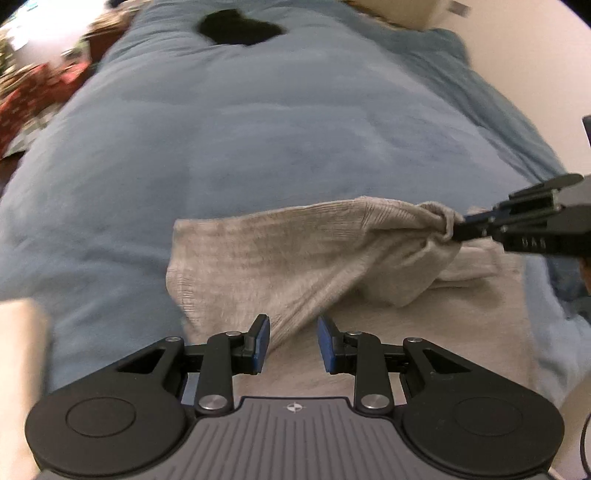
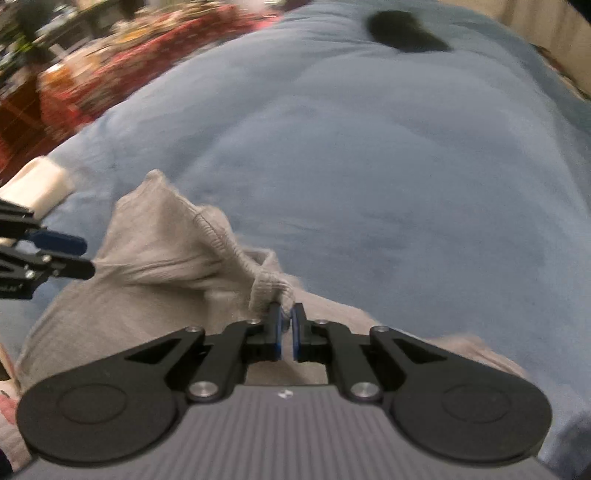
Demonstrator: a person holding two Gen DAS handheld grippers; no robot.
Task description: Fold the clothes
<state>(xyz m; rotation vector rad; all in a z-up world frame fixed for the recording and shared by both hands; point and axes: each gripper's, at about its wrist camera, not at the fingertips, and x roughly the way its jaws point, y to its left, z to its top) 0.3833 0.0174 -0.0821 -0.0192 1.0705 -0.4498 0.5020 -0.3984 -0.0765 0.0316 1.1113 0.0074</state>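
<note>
Grey knit garment [image 1: 295, 254] lies on the blue bed cover [image 1: 258, 129], one ribbed corner pinched and lifted by the right gripper [image 2: 286, 317], probably to carry a fold across. Left gripper [image 1: 293, 341] hovers, jaws partly apart around a fabric ridge, gripping nothing.

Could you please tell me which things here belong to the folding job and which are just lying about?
Part of the job:
- grey garment
- right tongs, shut on its ribbed edge
- left tongs, open over the garment

Lying about:
- black item far up the blue blanket
- red patterned fabric beside the bed
</note>
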